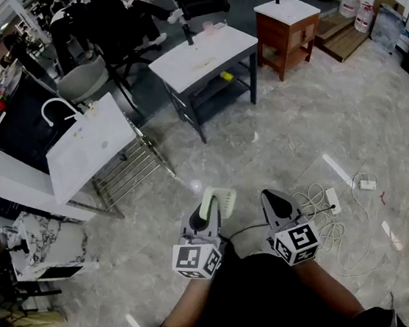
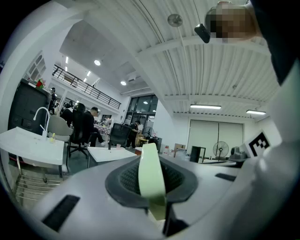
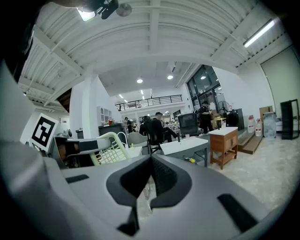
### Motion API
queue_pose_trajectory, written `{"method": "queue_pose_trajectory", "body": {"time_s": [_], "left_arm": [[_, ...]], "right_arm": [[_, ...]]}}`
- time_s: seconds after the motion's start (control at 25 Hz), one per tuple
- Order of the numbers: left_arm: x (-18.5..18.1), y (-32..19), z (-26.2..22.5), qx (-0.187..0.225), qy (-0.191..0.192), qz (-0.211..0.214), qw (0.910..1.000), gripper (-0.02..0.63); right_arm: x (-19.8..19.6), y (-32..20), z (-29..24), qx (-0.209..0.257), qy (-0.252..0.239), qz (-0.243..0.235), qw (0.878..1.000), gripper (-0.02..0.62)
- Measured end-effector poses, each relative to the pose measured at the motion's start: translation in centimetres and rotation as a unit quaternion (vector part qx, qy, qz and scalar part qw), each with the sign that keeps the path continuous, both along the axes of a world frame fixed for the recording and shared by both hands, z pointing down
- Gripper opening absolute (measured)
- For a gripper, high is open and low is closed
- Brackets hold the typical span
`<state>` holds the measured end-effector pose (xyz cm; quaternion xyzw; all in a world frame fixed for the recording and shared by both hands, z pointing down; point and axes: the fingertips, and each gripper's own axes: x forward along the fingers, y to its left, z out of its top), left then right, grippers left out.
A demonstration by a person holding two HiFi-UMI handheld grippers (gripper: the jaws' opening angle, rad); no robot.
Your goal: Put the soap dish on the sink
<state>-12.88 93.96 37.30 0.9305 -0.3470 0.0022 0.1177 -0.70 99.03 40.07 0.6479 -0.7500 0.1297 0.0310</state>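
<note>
- Soap dish (image 1: 222, 200): pale green, slatted, carried in the air above the floor (image 1: 297, 133); not yet on any sink.
- Left hand-held gripper (image 1: 205, 217): clamped on the dish's rim. Dish edge-on between the pads in the left gripper view, lattice part sticking out forward.
- Right hand-held gripper (image 1: 274, 204): jaws together, nothing between them, just beside the left one, idle.
- Sink (image 1: 84, 143): white basin with a curved tap (image 1: 53, 107), set on a metal rack (image 1: 128, 172), ahead and to the left, well apart from the dish.
- Two more white-topped stands further off: grey-framed stand (image 1: 202, 54) and wooden stand (image 1: 286, 14). Which basin is meant: cannot tell. Nearest one taken as the likely target.
- Step in hand, as judged: carry phase. Pickup done, dish in transit, placement not begun.
- Next move probably calls for: closing on the sink, turning the dish from edge-on to flat with base down, lowering it onto a level part of the rim beside the tap, and parting the jaws only once it rests.
- Watch for: grip on a thin rim only, so possible swing or slip during the turn; loose cables (image 1: 320, 204) on the floor to the right.
</note>
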Motion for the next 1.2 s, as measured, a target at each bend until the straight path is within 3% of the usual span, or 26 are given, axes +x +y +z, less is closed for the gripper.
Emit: {"method": "queue_pose_trajectory", "body": {"time_s": [0.24, 0.6, 0.96, 1.2], "left_arm": [[0.1, -1.8, 0.8, -0.009, -0.007, 0.006, 0.9999, 0.048], [2.3, -10.7, 2.3, -0.03, 0.002, 0.033, 0.999, 0.046], [6.1, -23.5, 3.2, -0.045, 0.002, 0.051, 0.9977, 0.046], [5.8, -32.4, 2.0, -0.043, 0.01, 0.054, 0.9975, 0.044]], "right_arm": [[0.8, -1.8, 0.5, 0.002, -0.008, 0.019, 1.0, -0.002], [2.5, -8.9, 2.0, -0.023, -0.007, 0.021, 0.999, -0.002], [7.5, -20.8, 2.5, -0.055, 0.006, 0.046, 0.997, -0.002], [6.6, -30.2, 2.2, -0.068, 0.015, 0.025, 0.997, -0.002]]}}
